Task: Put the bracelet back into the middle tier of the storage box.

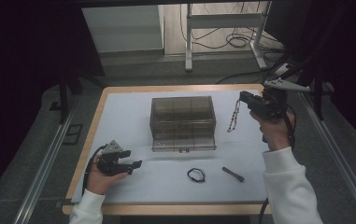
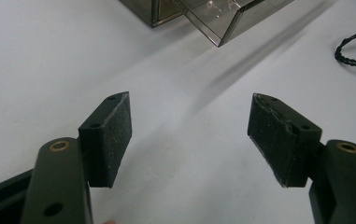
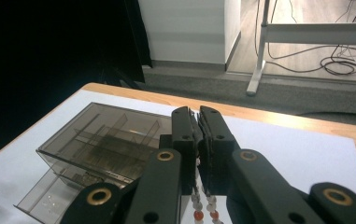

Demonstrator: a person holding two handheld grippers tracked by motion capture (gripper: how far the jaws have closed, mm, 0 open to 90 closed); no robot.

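Note:
A smoky clear drawer box (image 1: 183, 122) stands mid-table with its bottom drawer pulled out a little toward me. My right gripper (image 1: 244, 97) hovers to the right of the box, shut on a bead necklace (image 1: 234, 116) that dangles from its jaws. In the right gripper view the jaws (image 3: 198, 126) press together, the beads (image 3: 202, 205) hang below them, and the box (image 3: 105, 144) lies ahead on the left. My left gripper (image 1: 136, 164) rests at the table's front left, open with nothing between its pads (image 2: 112, 135). The drawer's corner (image 2: 222, 23) lies ahead of it.
A black cord bracelet (image 1: 196, 175) and a dark pen-like stick (image 1: 232, 174) lie near the front edge; the bracelet (image 2: 353, 51) also sits at the right of the left gripper view. The white mat (image 1: 124, 112) covers a wood-edged table. A desk frame and cables stand behind.

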